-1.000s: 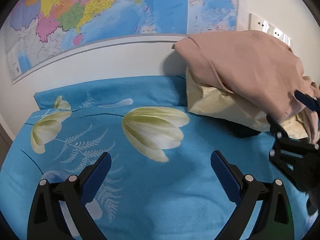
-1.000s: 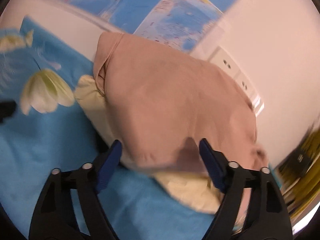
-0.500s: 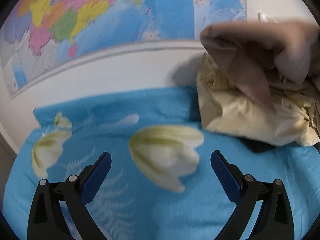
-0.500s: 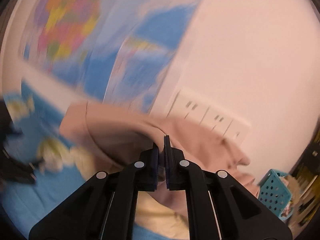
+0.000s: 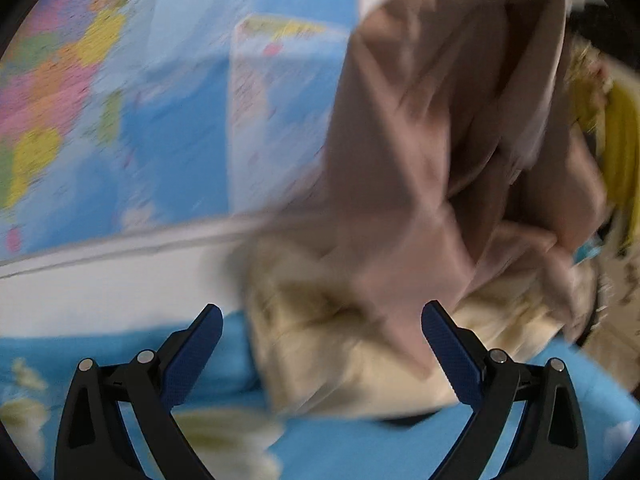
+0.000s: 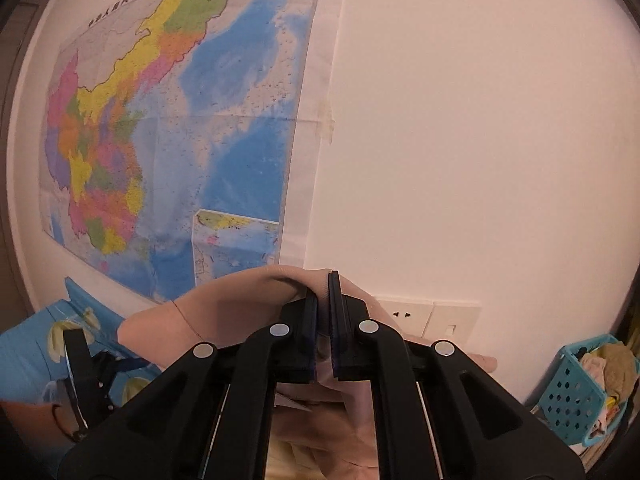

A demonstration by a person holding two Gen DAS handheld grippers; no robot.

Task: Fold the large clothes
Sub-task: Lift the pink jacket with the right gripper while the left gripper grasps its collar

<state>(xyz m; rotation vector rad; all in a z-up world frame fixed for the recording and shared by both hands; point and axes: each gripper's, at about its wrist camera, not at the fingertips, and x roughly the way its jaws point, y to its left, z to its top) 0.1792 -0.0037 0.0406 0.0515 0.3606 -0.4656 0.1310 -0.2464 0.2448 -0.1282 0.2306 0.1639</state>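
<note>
The step in hand reads as the pick-up: the right gripper (image 6: pixel 323 280) has its fingers pinched tight on a fold of the tan garment (image 5: pixel 420 152), with cloth draping off both sides of the tips toward 7 and 5 o'clock in the right wrist view. In the left wrist view the garment hangs as a blurred, crumpled sheet from about 1 o'clock down to 5 o'clock, its long axis running roughly top to bottom, the upper end held out of frame and the lower end trailing over the cream cloth (image 5: pixel 340 344) heaped on the blue flowered bed (image 5: pixel 520 444). Which end is collar or hem cannot be told. The left gripper (image 5: pixel 322 354) has its fingers spread wide with nothing pressed between them, aimed at the heap at 12 o'clock from its tips. Next, judging by this, the free gripper needs to catch a second edge or corner of the hanging garment so it can be spread flat on the bed; the risk is snagging the cream cloth as well.
</note>
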